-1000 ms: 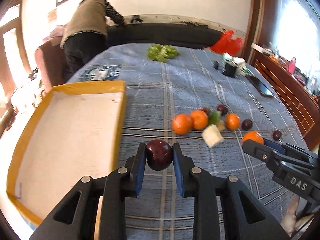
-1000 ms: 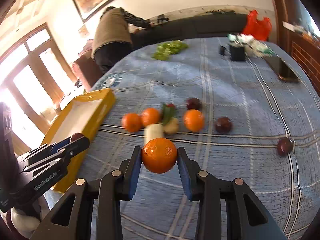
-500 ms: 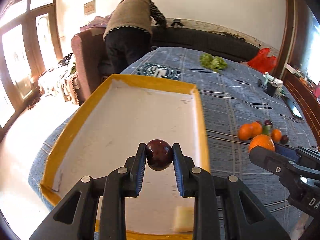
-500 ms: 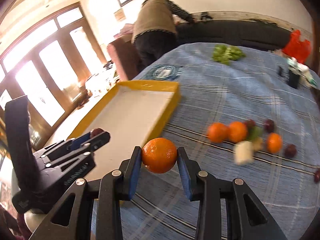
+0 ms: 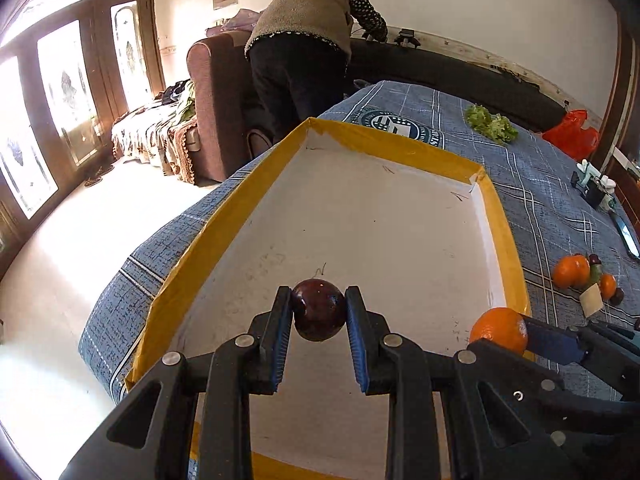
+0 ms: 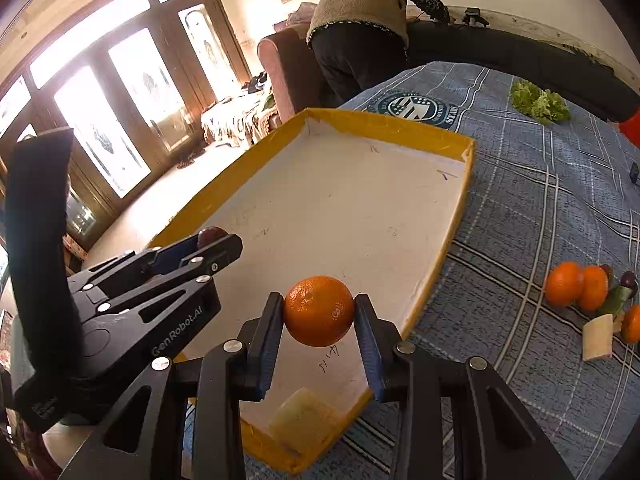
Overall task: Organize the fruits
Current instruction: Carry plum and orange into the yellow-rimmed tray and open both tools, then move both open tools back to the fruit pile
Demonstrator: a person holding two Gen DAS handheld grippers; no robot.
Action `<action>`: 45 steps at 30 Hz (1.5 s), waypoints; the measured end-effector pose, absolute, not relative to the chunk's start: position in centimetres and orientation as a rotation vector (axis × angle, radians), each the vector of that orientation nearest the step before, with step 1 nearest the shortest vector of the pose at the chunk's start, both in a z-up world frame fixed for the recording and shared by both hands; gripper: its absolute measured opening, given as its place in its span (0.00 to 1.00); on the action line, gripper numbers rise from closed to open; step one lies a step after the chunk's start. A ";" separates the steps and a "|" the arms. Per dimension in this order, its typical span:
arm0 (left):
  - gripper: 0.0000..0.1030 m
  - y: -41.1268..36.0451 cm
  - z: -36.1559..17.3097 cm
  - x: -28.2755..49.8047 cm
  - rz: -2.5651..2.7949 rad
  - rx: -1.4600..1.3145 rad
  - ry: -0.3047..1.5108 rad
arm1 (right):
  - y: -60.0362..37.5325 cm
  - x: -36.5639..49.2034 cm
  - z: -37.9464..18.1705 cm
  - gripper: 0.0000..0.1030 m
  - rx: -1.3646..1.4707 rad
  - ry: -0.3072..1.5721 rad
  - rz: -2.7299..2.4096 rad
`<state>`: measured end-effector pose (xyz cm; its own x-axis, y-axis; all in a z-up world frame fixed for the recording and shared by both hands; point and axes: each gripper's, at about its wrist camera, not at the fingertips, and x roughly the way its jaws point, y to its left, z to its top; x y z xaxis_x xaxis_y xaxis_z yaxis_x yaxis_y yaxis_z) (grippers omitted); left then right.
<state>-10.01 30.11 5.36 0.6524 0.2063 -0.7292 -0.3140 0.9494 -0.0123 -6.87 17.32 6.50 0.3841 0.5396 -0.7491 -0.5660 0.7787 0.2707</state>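
My left gripper is shut on a dark red plum and hangs over the near part of a shallow yellow-rimmed box with a white floor. My right gripper is shut on an orange, held above the same yellow-rimmed box near its front right corner. Each gripper shows in the other's view: the right gripper with its orange at the box's right rim, the left gripper with the plum to the left.
More oranges, dark plums and a pale block lie on the blue checked cloth right of the box. A pale yellow piece lies in the box's near corner. Lettuce sits far back. A person bends over the sofa beyond.
Both grippers have swung left from the fruit pile to over the box, keeping the plum and the orange. The pile now lies at the right edge of both views.
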 end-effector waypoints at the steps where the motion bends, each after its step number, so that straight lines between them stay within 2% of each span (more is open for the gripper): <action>1: 0.25 30.3 5.3 -9.9 0.297 -0.147 0.810 | 17.5 -7.1 6.3 0.39 -0.033 0.947 0.705; 7: 0.26 30.7 5.1 -9.9 0.303 -0.167 0.818 | 18.6 -6.6 5.2 0.40 -0.057 0.961 0.706; 9: 0.33 30.7 5.1 -10.0 0.304 -0.171 0.817 | 18.9 -6.4 5.1 0.40 -0.063 0.957 0.700; 11: 0.46 30.6 5.4 -10.1 0.313 -0.172 0.808 | 19.1 -6.3 5.0 0.40 -0.062 0.958 0.700; 13: 0.53 30.6 5.8 -10.4 0.316 -0.179 0.796 | 19.1 -6.4 5.0 0.40 -0.061 0.962 0.699; 17: 0.61 30.6 6.5 -10.8 0.323 -0.182 0.779 | 18.7 -6.9 5.6 0.41 -0.057 0.944 0.698; 24: 0.64 30.0 7.9 -11.6 0.313 -0.189 0.747 | 16.0 -7.7 7.5 0.44 -0.010 0.887 0.676; 30: 0.68 28.2 10.1 -12.5 0.239 -0.190 0.697 | 8.5 -8.2 8.9 0.49 0.084 0.840 0.577; 32: 0.72 26.6 10.8 -12.5 0.195 -0.177 0.677 | 5.2 -8.0 9.0 0.50 0.117 0.834 0.517; 40: 0.73 19.2 10.6 -11.0 0.013 -0.097 0.707 | -9.9 -8.3 8.3 0.50 0.260 0.834 0.216; 45: 0.73 15.1 8.9 -9.3 -0.111 -0.104 0.786 | -14.0 -8.6 8.2 0.50 0.288 0.812 0.134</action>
<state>-9.28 15.11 8.95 0.7016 -0.1382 -0.6990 0.0608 0.9890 -0.1346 -8.65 -13.97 8.23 0.6820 0.2272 -0.6952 -0.0078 0.9527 0.3037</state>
